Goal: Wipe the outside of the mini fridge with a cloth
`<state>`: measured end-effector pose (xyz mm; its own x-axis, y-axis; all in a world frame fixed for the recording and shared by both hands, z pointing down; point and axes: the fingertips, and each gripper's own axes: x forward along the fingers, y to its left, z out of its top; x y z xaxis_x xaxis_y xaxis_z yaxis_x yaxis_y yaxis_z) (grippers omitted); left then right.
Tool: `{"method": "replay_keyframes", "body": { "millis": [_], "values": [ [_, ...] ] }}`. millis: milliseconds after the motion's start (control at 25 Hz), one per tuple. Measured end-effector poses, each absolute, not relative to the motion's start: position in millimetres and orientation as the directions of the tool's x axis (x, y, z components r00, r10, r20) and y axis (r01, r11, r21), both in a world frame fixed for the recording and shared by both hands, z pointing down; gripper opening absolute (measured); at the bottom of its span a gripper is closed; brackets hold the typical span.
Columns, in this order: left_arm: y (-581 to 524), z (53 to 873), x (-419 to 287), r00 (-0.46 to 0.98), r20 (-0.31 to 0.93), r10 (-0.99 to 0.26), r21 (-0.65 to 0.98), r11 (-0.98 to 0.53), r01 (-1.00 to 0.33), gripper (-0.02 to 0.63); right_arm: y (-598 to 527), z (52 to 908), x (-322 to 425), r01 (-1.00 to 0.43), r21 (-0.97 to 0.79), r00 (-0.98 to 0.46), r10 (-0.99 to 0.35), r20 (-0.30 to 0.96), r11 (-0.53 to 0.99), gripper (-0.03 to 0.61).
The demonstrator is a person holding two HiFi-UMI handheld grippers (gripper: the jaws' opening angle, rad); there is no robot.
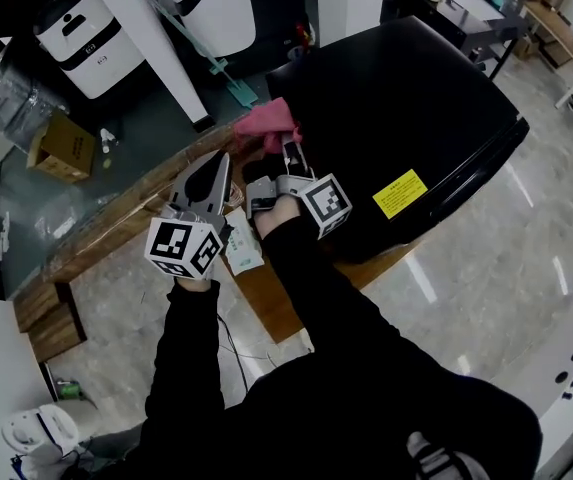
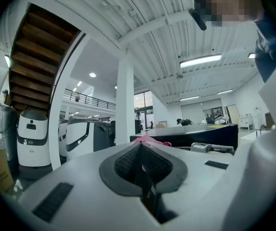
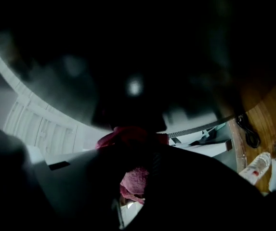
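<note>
**Black sleeves, two grippers, a pink cloth on the fridge**

Black sleeves (image 1: 306, 298) reach forward from the near edge of the head view, each hand holding a gripper. The left gripper (image 1: 209, 173) hangs over the wooden board (image 1: 266, 293), left of the fridge and apart from it. Its own view shows its jaws pressed together with nothing between them.

The right gripper (image 1: 290, 151) sits just right of the left one, with its tip at the left edge of the black mini fridge (image 1: 406, 108). Its jaws are clamped on a pink cloth (image 1: 269, 123); in the right gripper view a fold of it shows between them, and the rest bunches past the tips against the dark fridge surface. From above, the cloth lies at the fridge's far left corner, partly over the edge.

A yellow label (image 1: 400, 193) is stuck on the fridge near its near edge, right of the right gripper. A small white and green packet (image 1: 244, 248) lies on the board between the two grippers. Far to the left, a cardboard box (image 1: 63, 146) stands on the floor, with white machines (image 1: 86, 28) beyond it.
</note>
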<state>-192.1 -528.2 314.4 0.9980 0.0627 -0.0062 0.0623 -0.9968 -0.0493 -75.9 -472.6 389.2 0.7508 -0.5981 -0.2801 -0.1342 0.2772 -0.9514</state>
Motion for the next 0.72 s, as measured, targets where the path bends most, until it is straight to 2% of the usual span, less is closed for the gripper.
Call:
{"method": "replay_keyframes", "body": {
  "millis": [200,480,720],
  "values": [
    [-535.5,355.6,-173.6,0.994,0.076,0.074,-0.047,-0.996,0.078,0.006,-477.5,437.2,-73.0,-0.034,-0.967,0.774,-0.606,-0.186,0.254,0.075],
    [-547.6,449.5,-150.6,0.975,0.208,0.078,-0.005,-0.997,0.08,0.006,-481.2,549.1,-68.1,0.073,-0.991,0.781,-0.625,-0.011,0.108,0.074],
    [-539.8,537.5,-137.9,0.934,0.336,0.12,0.028,-0.993,0.118,0.006,-479.4,633.0,-67.4,0.142,-0.989,0.772,-0.629,0.087,0.037,0.072]
  ]
}}
